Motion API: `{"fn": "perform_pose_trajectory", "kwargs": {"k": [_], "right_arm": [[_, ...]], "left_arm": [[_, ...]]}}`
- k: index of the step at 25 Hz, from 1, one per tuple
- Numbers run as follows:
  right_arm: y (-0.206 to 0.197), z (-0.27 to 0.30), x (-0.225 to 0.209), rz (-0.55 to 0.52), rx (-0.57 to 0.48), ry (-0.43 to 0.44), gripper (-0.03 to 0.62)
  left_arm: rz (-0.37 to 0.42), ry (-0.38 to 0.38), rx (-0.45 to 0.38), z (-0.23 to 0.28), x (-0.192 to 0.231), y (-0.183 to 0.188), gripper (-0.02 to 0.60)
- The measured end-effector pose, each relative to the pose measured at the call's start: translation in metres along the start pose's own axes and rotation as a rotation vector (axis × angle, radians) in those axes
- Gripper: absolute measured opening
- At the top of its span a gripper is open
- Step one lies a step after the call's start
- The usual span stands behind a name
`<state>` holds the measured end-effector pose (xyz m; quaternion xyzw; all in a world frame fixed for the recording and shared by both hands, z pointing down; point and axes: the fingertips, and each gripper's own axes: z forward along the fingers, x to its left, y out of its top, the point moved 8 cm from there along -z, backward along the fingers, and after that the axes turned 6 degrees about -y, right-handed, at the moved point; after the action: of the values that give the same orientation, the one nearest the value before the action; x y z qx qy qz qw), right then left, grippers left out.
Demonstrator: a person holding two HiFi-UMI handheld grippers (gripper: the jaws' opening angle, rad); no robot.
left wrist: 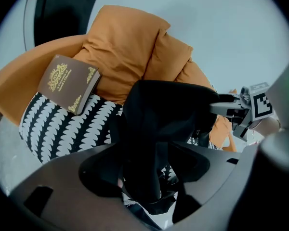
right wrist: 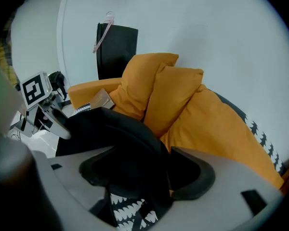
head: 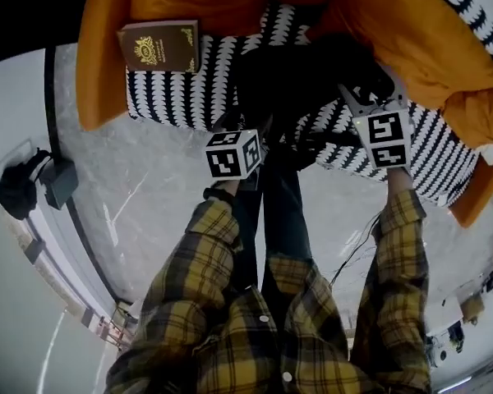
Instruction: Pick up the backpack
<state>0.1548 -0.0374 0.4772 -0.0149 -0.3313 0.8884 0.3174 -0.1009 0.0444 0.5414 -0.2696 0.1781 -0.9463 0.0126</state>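
The black backpack (head: 312, 72) lies on the black-and-white patterned seat (head: 189, 89) of an orange sofa. My left gripper (head: 251, 123) is at its near left side and my right gripper (head: 359, 97) at its right side, both pointing steeply down. In the left gripper view the backpack's black fabric (left wrist: 164, 114) hangs between the wide jaws of the left gripper (left wrist: 149, 172), with gaps beside it. In the right gripper view the backpack (right wrist: 111, 134) also passes between the spread jaws of the right gripper (right wrist: 144, 177), not pinched.
A brown book with gold print (head: 158, 46) lies on the seat's left end. Orange cushions (head: 427, 39) are piled at the back right. A dark bag (head: 20, 189) sits on the marble floor to the left. My own legs stand against the sofa's front edge.
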Motion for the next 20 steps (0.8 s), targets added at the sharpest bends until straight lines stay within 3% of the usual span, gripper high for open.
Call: {"fn": "perform_pose_trajectory", "kwargs": {"k": [6,10,15,20], "right_arm": [[-0.007,0.018,-0.003,-0.017,0.047,0.059,0.316],[-0.011,0.032,-0.002,-0.029,0.094,0.102,0.316],[-0.019,0.047,0.004,-0.095,0.141,0.117,0.316],[-0.020,0.057,0.006,-0.142,0.174,0.112,0.314]], "left_arm": [[-0.023,0.016,0.029,0.017,0.006,-0.010,0.295],[-0.035,0.068,0.030,0.027,0.010,-0.014,0.295],[-0.064,0.081,0.044,0.042,0.014,-0.019,0.293],[-0.037,0.102,0.070,0.051,0.017,-0.017,0.287]]}}
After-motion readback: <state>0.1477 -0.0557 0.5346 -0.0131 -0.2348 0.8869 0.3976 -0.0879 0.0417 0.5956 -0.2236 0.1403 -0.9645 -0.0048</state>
